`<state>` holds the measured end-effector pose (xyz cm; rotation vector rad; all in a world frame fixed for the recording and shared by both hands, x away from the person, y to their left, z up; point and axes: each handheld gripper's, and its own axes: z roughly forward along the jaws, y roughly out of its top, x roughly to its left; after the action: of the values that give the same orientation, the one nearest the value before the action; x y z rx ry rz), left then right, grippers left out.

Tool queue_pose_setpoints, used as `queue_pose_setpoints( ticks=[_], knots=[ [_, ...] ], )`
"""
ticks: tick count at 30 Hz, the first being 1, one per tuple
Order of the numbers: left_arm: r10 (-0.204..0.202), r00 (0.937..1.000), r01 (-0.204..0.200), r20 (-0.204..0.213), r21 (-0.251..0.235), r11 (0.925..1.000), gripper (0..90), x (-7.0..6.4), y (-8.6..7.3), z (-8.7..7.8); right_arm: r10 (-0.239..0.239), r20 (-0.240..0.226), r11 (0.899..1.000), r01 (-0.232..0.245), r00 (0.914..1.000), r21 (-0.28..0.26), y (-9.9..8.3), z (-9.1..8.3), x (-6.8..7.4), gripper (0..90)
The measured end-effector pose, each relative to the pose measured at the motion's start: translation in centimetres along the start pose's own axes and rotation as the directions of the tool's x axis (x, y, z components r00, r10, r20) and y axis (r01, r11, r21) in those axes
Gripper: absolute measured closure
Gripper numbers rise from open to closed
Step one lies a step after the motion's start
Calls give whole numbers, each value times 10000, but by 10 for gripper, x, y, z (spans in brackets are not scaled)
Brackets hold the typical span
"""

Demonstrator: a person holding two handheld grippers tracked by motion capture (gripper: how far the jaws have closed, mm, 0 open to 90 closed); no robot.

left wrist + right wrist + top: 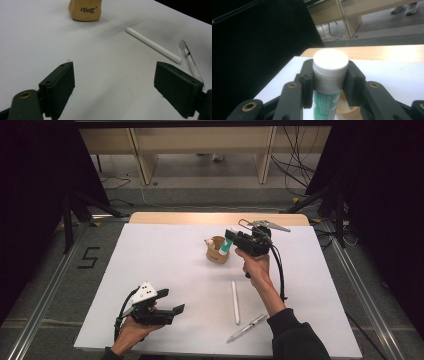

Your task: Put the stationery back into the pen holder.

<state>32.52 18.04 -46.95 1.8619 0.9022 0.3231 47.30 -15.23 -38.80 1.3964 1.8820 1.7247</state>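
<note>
Glue stick (329, 82) clamped by cap in my right gripper (329, 77), upright over tan cup (218, 251) for straight drop. Left gripper (167, 306) parked near edge, jaws apart, holding nothing; 2 pens (235, 302) wait.

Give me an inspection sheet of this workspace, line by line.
Surface: white table top, wooden strip along the far edge.
Job's things: green-and-white glue stick clamped above the tan cup.
Clutter: white stick and clear pen lying apart near the front.
Grippers: right tool shut on the glue stick; left tool open, holding nothing.
Cables: one trails from each tool; more on the floor behind.
Surroundings: dark curtains, wooden furniture, floor rails.
</note>
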Motion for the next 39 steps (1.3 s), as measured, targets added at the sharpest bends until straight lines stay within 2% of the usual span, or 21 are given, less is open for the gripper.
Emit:
queue_pose_setpoints(
  ticks=[8,14,20,39],
  knots=[
    [47,10000,-47,-40,-25,10000,163,0,-1,0,-58,367,10000,57,9993,31,11,14,-5,655],
    [85,10000,-85,-8,-45,10000,163,0,0,0,-158,572,9997,148,9982,174,13,27,-7,655],
    [109,9999,-109,-40,-28,9999,162,-1,0,0,-456,992,9984,420,9940,382,13,39,-9,655],
    [83,10000,-82,-46,35,10000,160,-2,-1,1,-1130,1640,9904,979,9800,977,11,63,-9,655]
  ],
)
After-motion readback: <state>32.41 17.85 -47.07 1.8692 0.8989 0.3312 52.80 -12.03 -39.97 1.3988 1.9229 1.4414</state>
